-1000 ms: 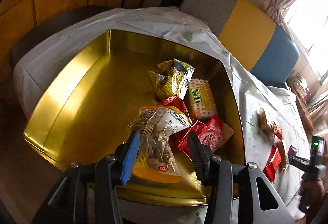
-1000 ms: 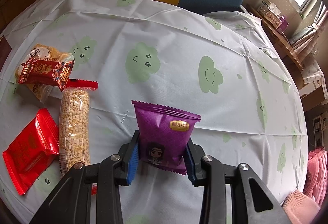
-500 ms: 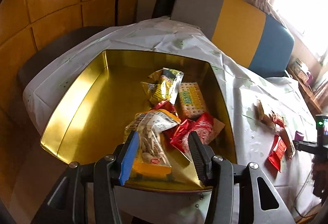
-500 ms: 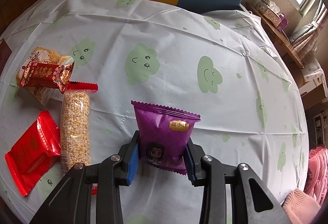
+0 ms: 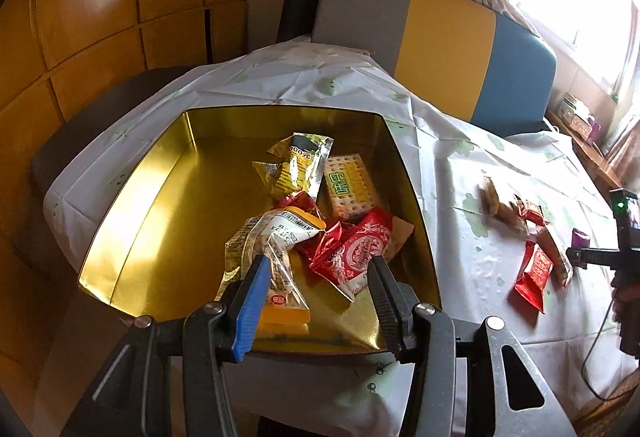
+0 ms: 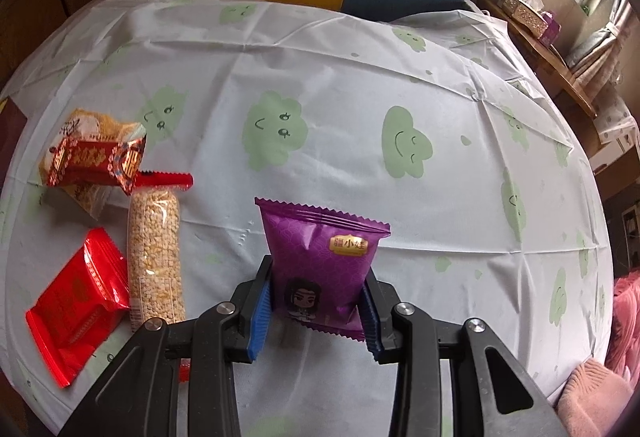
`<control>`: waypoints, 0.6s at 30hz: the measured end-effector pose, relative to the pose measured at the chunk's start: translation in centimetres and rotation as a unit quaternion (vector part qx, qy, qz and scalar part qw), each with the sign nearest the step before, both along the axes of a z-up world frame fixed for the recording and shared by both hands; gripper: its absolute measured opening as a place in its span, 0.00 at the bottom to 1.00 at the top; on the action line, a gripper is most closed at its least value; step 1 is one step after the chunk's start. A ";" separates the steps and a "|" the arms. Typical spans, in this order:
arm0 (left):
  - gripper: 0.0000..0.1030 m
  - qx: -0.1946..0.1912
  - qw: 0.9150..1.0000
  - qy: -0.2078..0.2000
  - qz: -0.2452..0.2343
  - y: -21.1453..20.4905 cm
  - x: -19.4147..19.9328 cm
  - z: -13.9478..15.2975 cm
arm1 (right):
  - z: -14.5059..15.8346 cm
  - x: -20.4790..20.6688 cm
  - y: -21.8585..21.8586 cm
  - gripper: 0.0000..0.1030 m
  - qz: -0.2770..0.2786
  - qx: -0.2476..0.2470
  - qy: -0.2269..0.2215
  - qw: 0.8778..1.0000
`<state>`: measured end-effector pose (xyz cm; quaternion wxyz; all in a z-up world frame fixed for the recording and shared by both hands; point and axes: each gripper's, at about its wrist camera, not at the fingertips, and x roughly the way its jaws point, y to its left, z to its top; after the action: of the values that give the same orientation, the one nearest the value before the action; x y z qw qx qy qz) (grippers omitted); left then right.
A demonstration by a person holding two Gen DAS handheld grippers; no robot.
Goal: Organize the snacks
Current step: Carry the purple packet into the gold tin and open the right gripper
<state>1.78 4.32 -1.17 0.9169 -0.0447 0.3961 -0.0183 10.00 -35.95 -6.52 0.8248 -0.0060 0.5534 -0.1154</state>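
Snacks sit in two groups: some in my gold tin [image 5: 132,221], some on the tablecloth [image 6: 340,85]. My right gripper [image 6: 316,311] clamps a purple packet [image 6: 320,265] between its blue pads, the packet standing up above the cloth with its crimped top edge away from me. To its left on the cloth lie a long clear bag of yellow puffed grains [image 6: 156,253] with a red seal, a flat red packet [image 6: 76,301] beside that, nearer the table edge, and farther off a small red-and-gold wrapped sweet [image 6: 96,161] resting on top of an orange-and-clear packet [image 6: 84,125].

My left gripper [image 5: 316,297] hovers with its jaws spread and nothing between them, above the near edge of the tin. Inside the tin, toward its right side, lie a clear bag of seeds [image 5: 276,269] with an orange base, a red-and-white packet [image 5: 356,257], a cracker pack [image 5: 350,189] with green lettering and a yellow-and-black wrapper [image 5: 298,167]; a few more red wrappers are tucked underneath them. The left part of the tin's floor is bare gold. From this side I also see the loose snacks out on the cloth to the right, and the other gripper at the frame's right edge.
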 end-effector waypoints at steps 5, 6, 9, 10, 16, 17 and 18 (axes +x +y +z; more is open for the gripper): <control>0.50 -0.006 1.000 0.003 0.001 0.3 -0.1 -0.3 | 0.0 0.1 -0.7 0.37 -0.017 0.021 0.002 1.000; 0.50 -0.007 1.000 0.004 0.002 0.4 -0.1 -0.3 | 0.1 0.0 -0.8 0.37 -0.019 0.026 0.001 0.999; 0.50 -0.010 1.000 0.004 0.005 0.7 0.0 -0.5 | 1.5 -0.4 -0.7 0.37 -0.021 0.023 -0.021 0.999; 0.50 -0.011 1.000 0.005 0.006 0.8 0.0 -0.6 | 2.2 -0.7 -0.5 0.37 -0.020 0.027 -0.032 0.999; 0.50 -0.019 1.000 0.009 0.012 1.4 0.2 -1.1 | 5.3 -1.5 3.5 0.37 0.030 0.070 -0.079 0.994; 0.50 -0.020 1.000 0.010 0.013 1.5 0.2 -1.2 | 5.7 -1.6 4.7 0.37 0.049 0.080 -0.084 0.992; 0.49 -0.021 1.000 0.009 0.015 1.6 0.1 -1.2 | 6.0 -1.7 6.0 0.37 0.068 0.088 -0.088 0.990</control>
<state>1.93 5.93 -2.36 0.9123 -0.0699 0.4032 -0.0129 8.33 -29.96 -0.56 0.8735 0.0392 0.4852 -0.0100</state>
